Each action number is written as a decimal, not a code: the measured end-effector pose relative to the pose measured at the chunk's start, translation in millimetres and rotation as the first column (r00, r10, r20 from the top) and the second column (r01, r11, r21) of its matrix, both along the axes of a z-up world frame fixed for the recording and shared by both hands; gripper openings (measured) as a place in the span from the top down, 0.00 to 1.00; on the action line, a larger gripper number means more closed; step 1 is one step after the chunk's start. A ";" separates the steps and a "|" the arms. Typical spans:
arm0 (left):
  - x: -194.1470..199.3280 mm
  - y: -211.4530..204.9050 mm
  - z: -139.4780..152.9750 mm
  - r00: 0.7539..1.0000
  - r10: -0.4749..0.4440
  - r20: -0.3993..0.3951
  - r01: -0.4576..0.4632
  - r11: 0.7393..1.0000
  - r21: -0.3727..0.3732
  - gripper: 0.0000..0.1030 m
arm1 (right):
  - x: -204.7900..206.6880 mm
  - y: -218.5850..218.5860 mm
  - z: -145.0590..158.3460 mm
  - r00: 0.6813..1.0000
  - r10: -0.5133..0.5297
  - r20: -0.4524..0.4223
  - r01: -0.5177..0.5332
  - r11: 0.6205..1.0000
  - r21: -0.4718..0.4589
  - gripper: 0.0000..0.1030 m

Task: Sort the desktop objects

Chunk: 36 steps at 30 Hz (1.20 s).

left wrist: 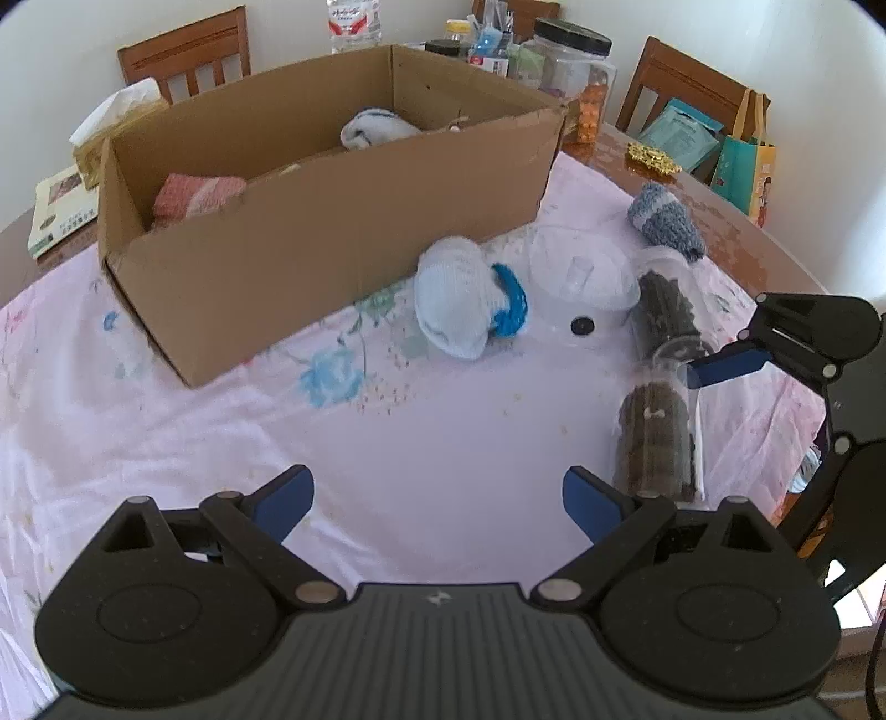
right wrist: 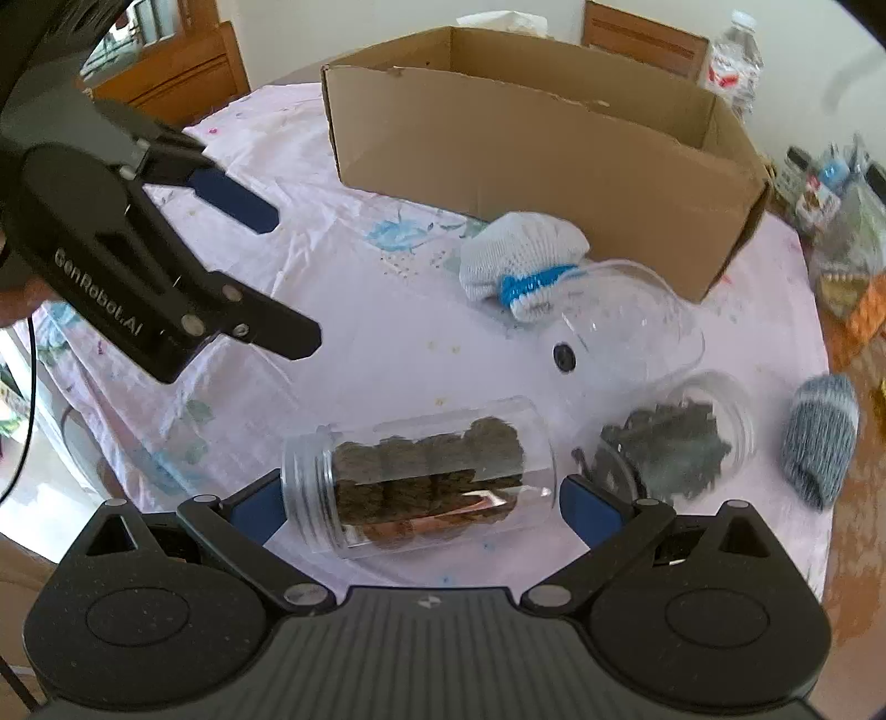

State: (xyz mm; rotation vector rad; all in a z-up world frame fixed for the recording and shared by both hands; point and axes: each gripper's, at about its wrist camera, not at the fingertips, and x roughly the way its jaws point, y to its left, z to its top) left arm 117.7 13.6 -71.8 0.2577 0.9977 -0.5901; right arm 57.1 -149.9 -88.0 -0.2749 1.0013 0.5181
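Observation:
My right gripper (right wrist: 421,512) is open and low over the floral cloth. A clear jar of brown lumps (right wrist: 421,482) lies on its side between its fingers, mouth to the left. A second clear jar with dark pieces (right wrist: 670,448) lies just right of it. My left gripper (left wrist: 440,501) is open with nothing in it, and the same jar of brown lumps (left wrist: 656,443) lies to its right. A white sock with a blue cuff (left wrist: 465,304), a clear domed lid (left wrist: 581,277) and a grey sock (left wrist: 664,221) lie before the cardboard box (left wrist: 332,232). The box holds a pink cloth (left wrist: 196,194) and a white sock (left wrist: 376,127).
One of my right gripper's fingers (left wrist: 731,365) reaches in beside the jar's mouth. Behind the box stand a tissue box (left wrist: 116,111), a book (left wrist: 55,210), a water bottle (left wrist: 354,22) and a large black-lidded jar (left wrist: 570,61). A teal bag (left wrist: 742,166) sits at the table's right edge, with chairs beyond.

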 end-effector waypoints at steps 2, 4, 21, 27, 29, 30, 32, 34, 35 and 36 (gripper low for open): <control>5.6 -3.9 0.7 1.000 -0.005 0.014 0.005 1.000 -0.009 0.06 | 2.9 2.2 -0.9 1.000 0.011 0.008 -0.011 1.000 -0.007 0.00; 12.7 -9.9 -0.6 0.999 -0.007 0.033 0.007 1.000 -0.011 0.06 | 4.7 4.3 -1.8 1.000 0.023 0.014 -0.023 1.000 -0.011 0.00; 51.2 -64.4 -38.0 0.982 -0.106 0.158 0.098 0.994 0.056 0.06 | 12.5 0.4 -5.1 1.000 0.021 0.004 -0.021 1.000 0.018 0.00; 62.5 -59.7 -49.9 0.993 -0.070 0.100 0.071 0.997 -0.007 0.00 | 12.2 -0.9 -4.6 1.000 0.017 0.001 -0.017 1.000 0.026 0.00; 63.9 -57.8 -50.5 0.991 -0.081 0.109 0.083 0.996 -0.016 0.00 | 12.6 -1.4 -5.0 1.000 0.014 -0.001 -0.014 0.999 0.029 0.00; 64.2 -57.8 -50.3 0.990 -0.084 0.110 0.087 0.996 -0.017 0.00 | 12.7 -1.7 -5.3 1.000 0.011 -0.003 -0.011 0.999 0.032 0.00; 64.4 -57.5 -49.8 0.990 -0.082 0.113 0.084 0.996 -0.017 0.00 | 12.6 -2.0 -5.8 1.000 0.008 -0.006 -0.008 0.999 0.038 0.00; 64.0 -58.2 -48.7 0.989 -0.089 0.119 0.091 0.996 -0.015 0.02 | 12.9 -2.4 -6.3 1.000 0.006 -0.009 -0.006 0.999 0.043 0.00; 63.6 -59.0 -47.6 0.988 -0.091 0.127 0.093 0.996 -0.014 0.06 | 13.1 -2.5 -6.5 1.000 0.006 -0.010 -0.005 0.999 0.044 0.00; 63.3 -60.0 -46.6 0.986 -0.089 0.138 0.092 0.996 -0.014 0.11 | 13.6 -2.5 -6.6 1.000 0.006 -0.010 -0.005 0.999 0.045 0.00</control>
